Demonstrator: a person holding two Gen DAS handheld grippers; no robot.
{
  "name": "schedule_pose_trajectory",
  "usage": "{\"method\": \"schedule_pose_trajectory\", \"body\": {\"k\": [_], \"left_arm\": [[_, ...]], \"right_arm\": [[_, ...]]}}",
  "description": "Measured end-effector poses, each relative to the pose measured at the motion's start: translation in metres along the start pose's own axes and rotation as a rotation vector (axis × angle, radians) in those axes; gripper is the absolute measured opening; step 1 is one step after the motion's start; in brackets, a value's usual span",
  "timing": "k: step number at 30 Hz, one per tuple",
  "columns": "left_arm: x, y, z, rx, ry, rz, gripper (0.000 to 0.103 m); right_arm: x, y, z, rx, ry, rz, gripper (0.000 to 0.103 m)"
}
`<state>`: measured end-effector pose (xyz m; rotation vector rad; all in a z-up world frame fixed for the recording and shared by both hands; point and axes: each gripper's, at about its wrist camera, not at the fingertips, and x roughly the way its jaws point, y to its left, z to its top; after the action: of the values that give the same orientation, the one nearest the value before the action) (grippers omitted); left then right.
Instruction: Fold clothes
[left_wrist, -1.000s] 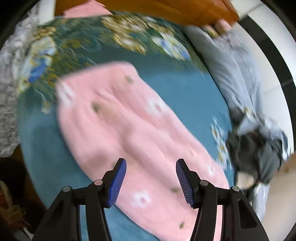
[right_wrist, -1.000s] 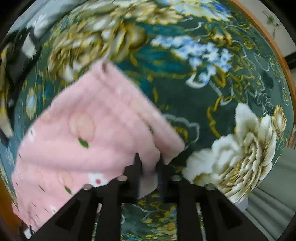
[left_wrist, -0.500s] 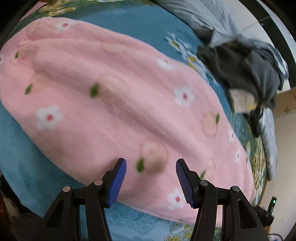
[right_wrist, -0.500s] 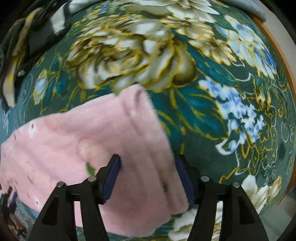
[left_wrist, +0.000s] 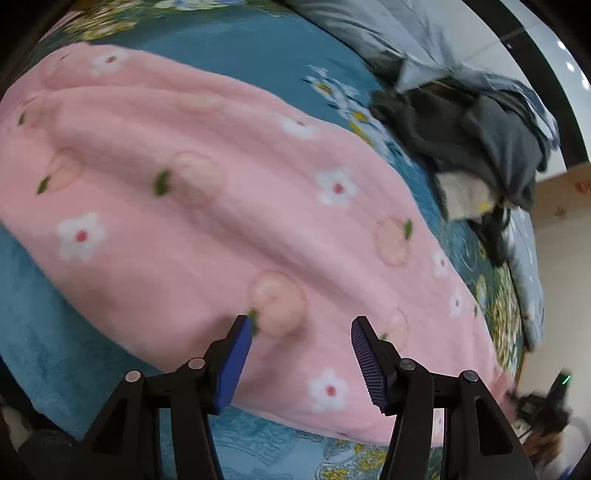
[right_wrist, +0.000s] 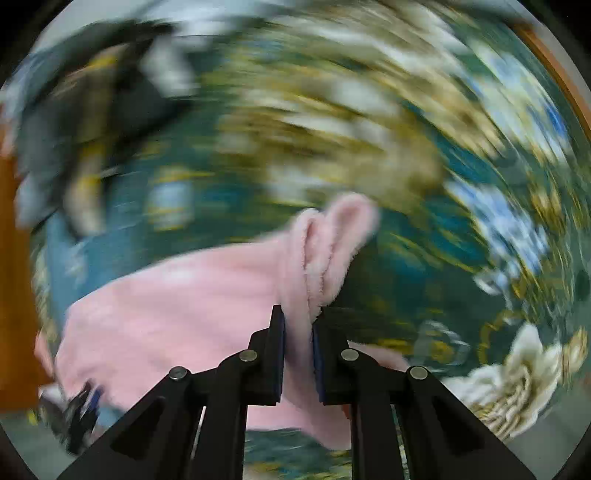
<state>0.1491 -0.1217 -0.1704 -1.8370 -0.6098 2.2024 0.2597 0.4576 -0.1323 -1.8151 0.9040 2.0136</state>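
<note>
Pink fleece garment (left_wrist: 236, 206) spread across teal floral bedspread (left_wrist: 280, 55), peach and flower print up, soft ridges along its length. Right gripper (right_wrist: 298, 332) clamped on bunched doubled edge of pink fleece (right_wrist: 317, 258), cloth squeezed between the pads, corner lifted off the bed, view heavily motion-blurred. Left gripper (left_wrist: 301, 350) spread wide, nothing between the pads, hovering low over the near edge. Risks, judged: thick fleece sliding out of a shallow pinch during a fast swing; only one layer caught, giving a skewed fold; free side dragging and bunching with left not gripping; dark clothes pile (left_wrist: 480, 136) nearby, snag possible
</note>
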Motion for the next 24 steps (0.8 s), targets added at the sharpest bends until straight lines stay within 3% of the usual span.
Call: {"method": "schedule_pose_trajectory", "body": {"k": [2, 5, 10, 14, 20, 22, 24], "left_arm": [[0.006, -0.008, -0.002, 0.033, 0.031, 0.006, 0.060], [-0.002, -0.007, -0.003, 0.033, 0.012, 0.001, 0.060], [-0.037, 0.020, -0.003, -0.048, -0.082, -0.023, 0.060], [-0.053, 0.045, -0.005, -0.116, -0.125, -0.026, 0.060], [-0.063, 0.068, -0.008, -0.208, -0.146, -0.024, 0.060], [-0.063, 0.070, -0.009, -0.213, -0.145, -0.019, 0.060], [-0.063, 0.071, -0.010, -0.221, -0.140, -0.034, 0.060]], "right_arm": [[-0.013, 0.065, -0.002, -0.122, 0.000, 0.079, 0.014], [-0.015, 0.146, -0.012, -0.279, 0.029, 0.182, 0.014], [0.032, 0.262, -0.037, -0.425, 0.137, 0.302, 0.014], [0.077, 0.317, -0.054, -0.479, 0.196, 0.294, 0.014], [0.130, 0.369, -0.085, -0.634, 0.197, 0.236, 0.015], [0.143, 0.381, -0.092, -0.670, 0.199, 0.222, 0.019], [0.149, 0.380, -0.093, -0.671, 0.255, 0.276, 0.027]]}}
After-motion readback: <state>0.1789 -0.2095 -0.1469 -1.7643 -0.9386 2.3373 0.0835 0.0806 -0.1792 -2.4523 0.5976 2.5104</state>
